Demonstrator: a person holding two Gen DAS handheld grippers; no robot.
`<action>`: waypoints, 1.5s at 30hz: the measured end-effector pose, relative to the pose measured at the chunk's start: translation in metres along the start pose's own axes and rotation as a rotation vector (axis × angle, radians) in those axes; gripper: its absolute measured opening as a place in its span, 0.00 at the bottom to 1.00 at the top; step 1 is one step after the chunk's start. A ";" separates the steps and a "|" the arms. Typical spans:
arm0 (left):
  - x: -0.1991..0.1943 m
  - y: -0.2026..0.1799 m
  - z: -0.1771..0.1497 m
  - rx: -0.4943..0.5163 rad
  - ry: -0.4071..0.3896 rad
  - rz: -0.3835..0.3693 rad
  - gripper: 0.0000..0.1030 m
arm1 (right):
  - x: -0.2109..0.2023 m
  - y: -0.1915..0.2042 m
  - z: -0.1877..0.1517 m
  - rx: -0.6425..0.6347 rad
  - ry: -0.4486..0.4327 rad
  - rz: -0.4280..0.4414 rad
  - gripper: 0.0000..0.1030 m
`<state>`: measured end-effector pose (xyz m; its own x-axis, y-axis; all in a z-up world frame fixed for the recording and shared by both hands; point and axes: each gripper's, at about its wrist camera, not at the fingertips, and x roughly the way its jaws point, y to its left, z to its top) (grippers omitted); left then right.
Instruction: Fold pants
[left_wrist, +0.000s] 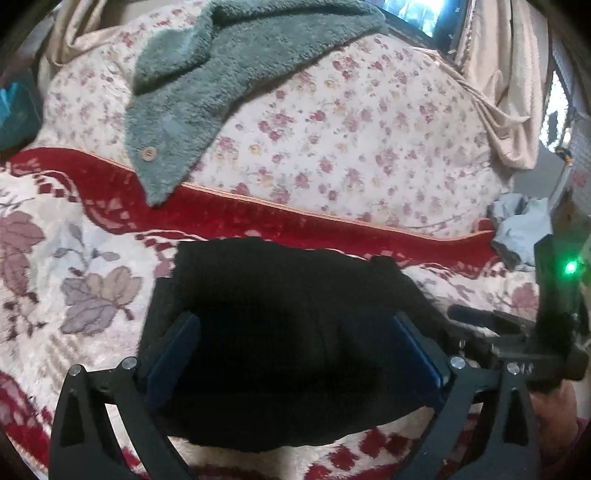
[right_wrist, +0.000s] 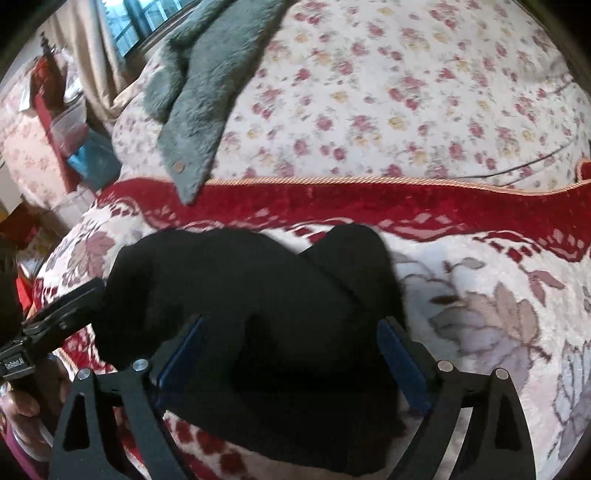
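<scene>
Nearest the lens, the blue fingers (left_wrist: 173, 354) of the left gripper (left_wrist: 291, 350) stood wide apart, with the black pants (left_wrist: 280, 332) spread between and beneath them; no pad pressed on the cloth. The right gripper (right_wrist: 291, 354) was likewise spread, its fingers (right_wrist: 402, 365) straddling the same dark bundle without clamping it.

The pants lay bunched into a compact heap on the leaf-patterned blanket (left_wrist: 74, 258), short of the red border (right_wrist: 332, 199) that ran beyond the fingertips. Farther past that border a grey fleece garment (left_wrist: 207, 81) sprawled over the flowered quilt (left_wrist: 369, 140).

The pants looked soft, limp and fairly thick, probably light enough to lift by one edge, though likely to sag and slide out of shape. They were too dark to show seams or a waistband, so the safest hold seemed the outer edges just outside each finger pair, pinching through all layers.

Small white lettering appeared on the left gripper's handle (right_wrist: 14, 360) at the edge of the right view, too small to read surely. No label showed on the pants.
</scene>
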<state>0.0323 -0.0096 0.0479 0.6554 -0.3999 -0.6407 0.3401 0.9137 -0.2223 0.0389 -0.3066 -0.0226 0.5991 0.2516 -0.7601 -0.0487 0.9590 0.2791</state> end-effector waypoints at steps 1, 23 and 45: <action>-0.002 0.000 -0.001 0.001 -0.010 0.022 0.98 | 0.002 0.004 -0.001 -0.012 0.008 0.000 0.93; 0.026 0.125 0.005 -0.282 0.218 -0.250 1.00 | 0.014 -0.134 -0.020 0.381 0.121 0.371 1.00; 0.060 0.135 0.007 -0.265 0.324 -0.204 1.00 | 0.057 -0.085 0.001 0.118 0.263 0.457 1.00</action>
<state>0.1222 0.0891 -0.0157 0.3343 -0.5686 -0.7516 0.2286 0.8226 -0.5206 0.0778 -0.3741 -0.0895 0.3172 0.6788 -0.6623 -0.1584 0.7265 0.6687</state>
